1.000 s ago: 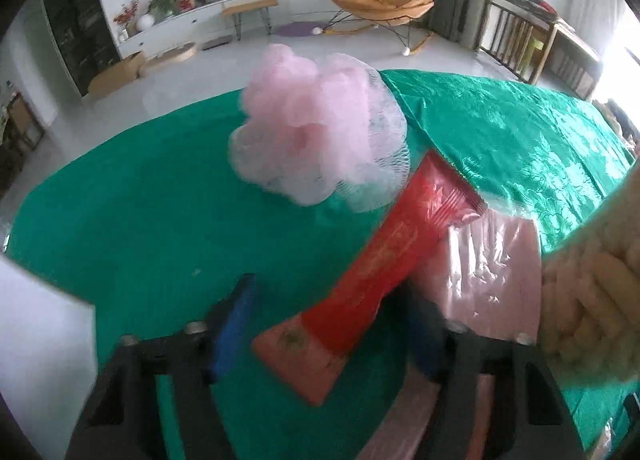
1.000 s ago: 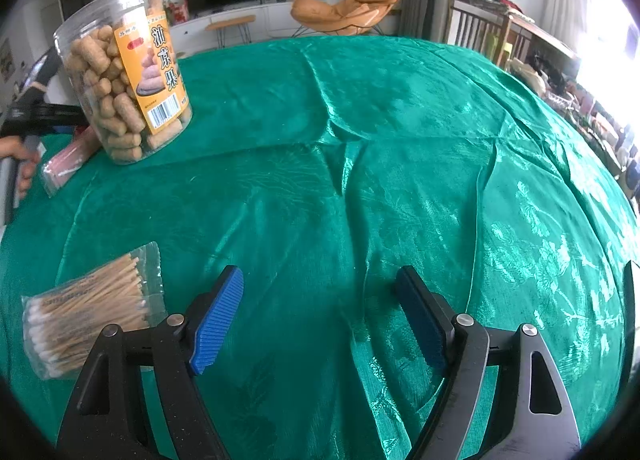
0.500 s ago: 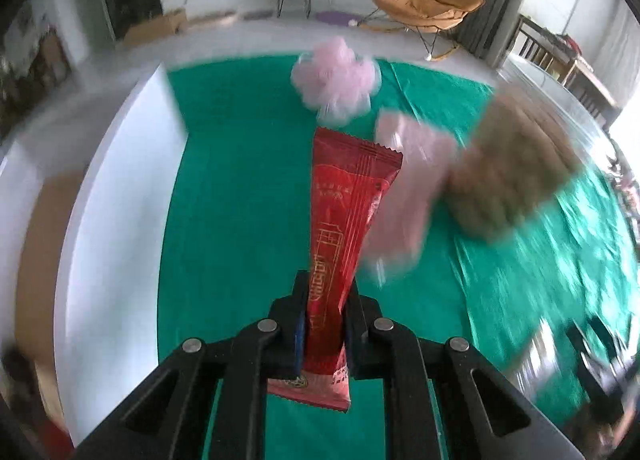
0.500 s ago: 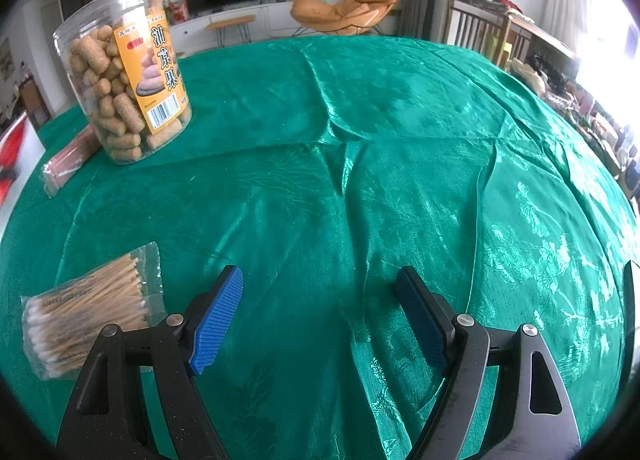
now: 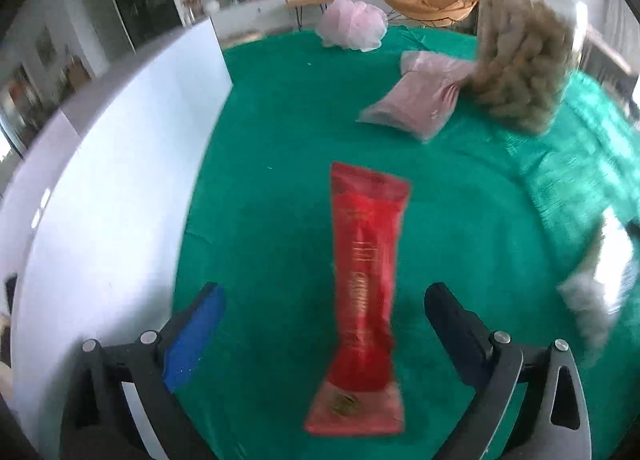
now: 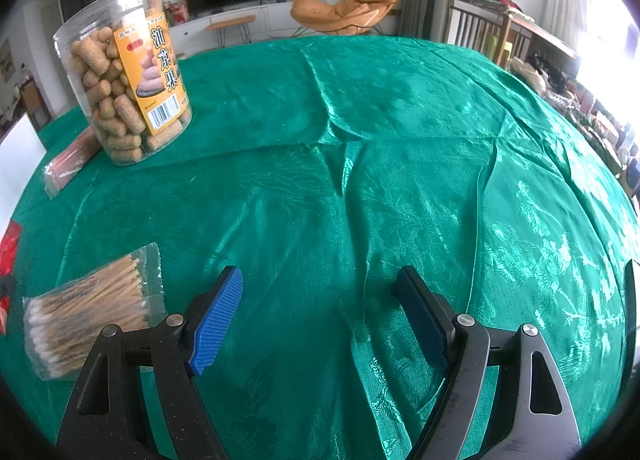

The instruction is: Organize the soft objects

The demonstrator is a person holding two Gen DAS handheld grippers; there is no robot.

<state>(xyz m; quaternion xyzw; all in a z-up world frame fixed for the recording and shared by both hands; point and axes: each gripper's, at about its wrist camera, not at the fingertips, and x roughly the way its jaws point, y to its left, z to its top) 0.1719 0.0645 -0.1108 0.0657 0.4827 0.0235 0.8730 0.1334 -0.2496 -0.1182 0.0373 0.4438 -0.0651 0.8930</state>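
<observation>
Red sachet (image 5: 366,300): lengthwise between the left gripper (image 5: 322,310) fingers, touching neither; blurred, over the green cloth (image 5: 280,147).
Left gripper: jaws have just been opening, now spread wide.
Right gripper (image 6: 320,306): fingers spread wide, nothing between them.
Cotton swab bag (image 6: 90,310): just left of the right gripper.
Pink packet (image 5: 420,99): farther back, touching the snack jar (image 5: 524,59).
Pink mesh puff (image 5: 352,27): at the far edge.
White board (image 5: 112,187): along the left side.
</observation>
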